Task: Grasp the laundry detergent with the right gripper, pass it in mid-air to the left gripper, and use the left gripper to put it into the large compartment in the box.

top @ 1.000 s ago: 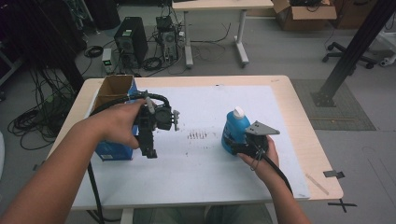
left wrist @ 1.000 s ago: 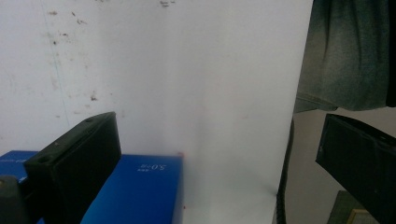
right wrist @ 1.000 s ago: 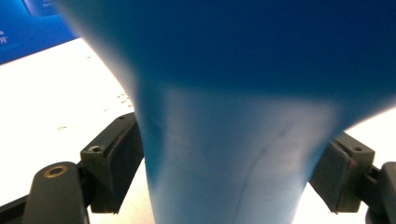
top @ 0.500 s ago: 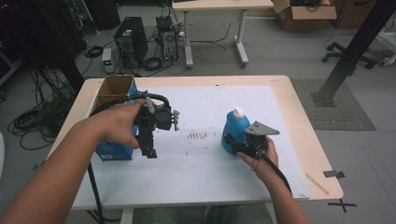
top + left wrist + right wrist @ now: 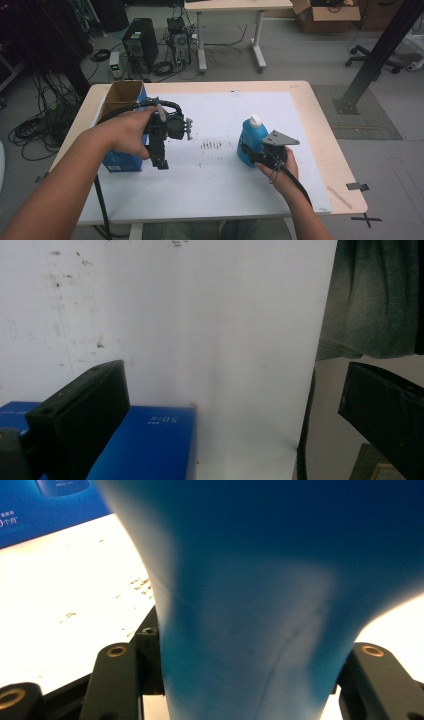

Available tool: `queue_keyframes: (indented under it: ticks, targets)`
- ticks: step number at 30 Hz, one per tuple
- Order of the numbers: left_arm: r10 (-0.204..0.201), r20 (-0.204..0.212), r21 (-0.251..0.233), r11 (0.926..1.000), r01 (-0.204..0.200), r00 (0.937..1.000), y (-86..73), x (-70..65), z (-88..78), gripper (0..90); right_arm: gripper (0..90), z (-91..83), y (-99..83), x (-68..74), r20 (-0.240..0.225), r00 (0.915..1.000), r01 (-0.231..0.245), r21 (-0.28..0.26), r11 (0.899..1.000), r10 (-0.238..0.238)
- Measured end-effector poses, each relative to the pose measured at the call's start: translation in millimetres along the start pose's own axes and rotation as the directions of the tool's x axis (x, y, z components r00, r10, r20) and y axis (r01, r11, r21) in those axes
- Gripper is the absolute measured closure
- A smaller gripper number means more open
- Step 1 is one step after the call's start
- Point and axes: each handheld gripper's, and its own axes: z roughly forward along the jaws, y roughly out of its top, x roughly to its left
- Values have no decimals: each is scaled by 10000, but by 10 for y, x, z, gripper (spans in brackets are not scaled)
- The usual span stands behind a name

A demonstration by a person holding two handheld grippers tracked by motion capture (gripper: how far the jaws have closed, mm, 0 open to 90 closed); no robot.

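Fingers of the right gripper (image 5: 248, 154): closed around the lower body of the blue bottle (image 5: 251, 141), one finger (image 5: 117, 685) on each flank. Bottle upright on the white mat (image 5: 225, 115), right of centre on the worktop (image 5: 320, 125), white cap (image 5: 255, 120) on.

Fingers of the left gripper (image 5: 159, 159): spread wide with nothing between them, pointing down over the mat beside the blue box (image 5: 120, 161).

Progress, as judged: bottle gripped but apparently not yet lifted; left gripper unused; moving the bottle remains.

Views: the right gripper view gives the grip close up, and the left gripper view gives a corner of the box (image 5: 150, 445) and the mat's near edge. The high view adds the box's open cardboard top (image 5: 122, 97) and, farther back, computer towers (image 5: 140, 45) and cables on the floor.
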Motion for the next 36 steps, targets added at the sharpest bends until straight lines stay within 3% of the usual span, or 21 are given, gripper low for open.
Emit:
queue_keyframes:
  ticks: [6,12,22,29,36]
  targets:
    - [15,1,-4,10000,-15,10000,11,-1,-1,3,451,-4,4,-12,-82,10000,-25,16,10000,25]
    - [75,-25,-66,9999,-75,10000,34,-5,-19,2,461,-19,24,-72,-573,9978,-337,131,9993,344]
    - [95,-191,-89,9999,-96,9998,66,-3,-106,2,465,-208,251,-92,-1294,9899,581,29,9983,-573]
    - [137,-314,-135,9998,-141,9994,100,-2,-213,2,468,-357,436,-160,-2001,9720,1287,153,9916,-1231]
    - [177,-384,-143,9997,-183,9991,143,-11,-296,2,470,-476,634,-188,-2843,9420,1992,455,9789,-1785]
